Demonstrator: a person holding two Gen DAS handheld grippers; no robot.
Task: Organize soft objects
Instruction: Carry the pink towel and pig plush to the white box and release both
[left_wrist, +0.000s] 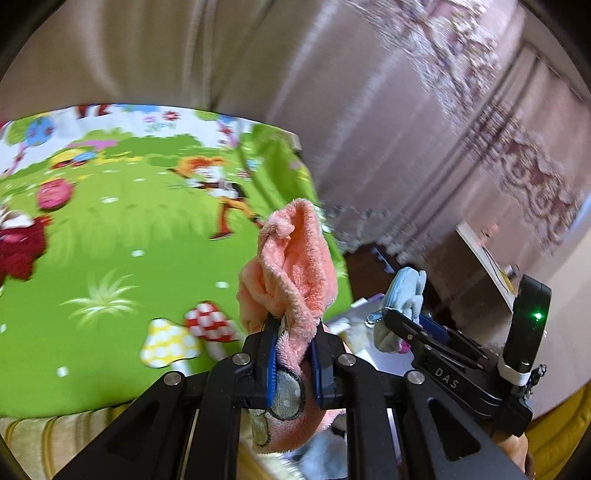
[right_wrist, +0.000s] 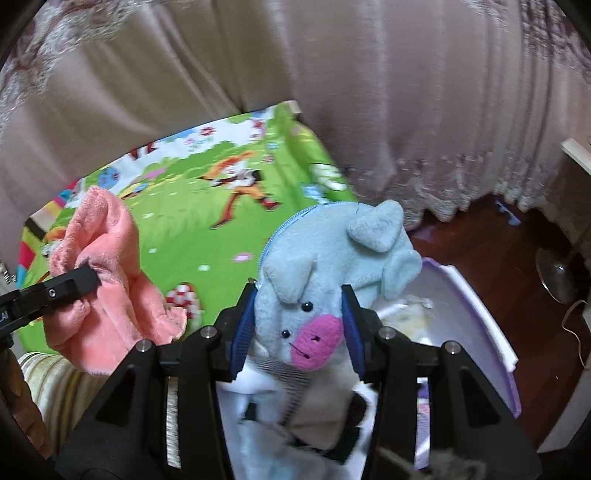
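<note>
A pale curtain (right_wrist: 369, 74) with a patterned lace hem fills the background of both views. In front of it lies a bright green cartoon-printed cloth (left_wrist: 110, 229), spread over a surface, with figures, flowers and 2 mushrooms printed on it. At its near edge a striped yellowish cushion edge (left_wrist: 44, 435) shows. To the right, over dark wooden floor (right_wrist: 491, 236), stands a white container with a lilac rim (right_wrist: 480, 295); soft white and grey items lie in it, too blurred to name.

The left gripper (left_wrist: 291, 354) is clamped on a pink fleece cloth (left_wrist: 291, 266): its 2 blue pads press the fabric from either side, the cloth bunches upward above the fingers, and a grey embroidered patch hangs below them. It is held in the air in front of the green cloth.

The right gripper (right_wrist: 299, 325) is closed on a light blue plush pig pouch (right_wrist: 332, 254) with a pink snout, 2 black eyes, floppy ears and a blue zipper along its top edge. Both pads press its cheeks. The pouch is held above the container, just beside the pink cloth and apart from it.
</note>
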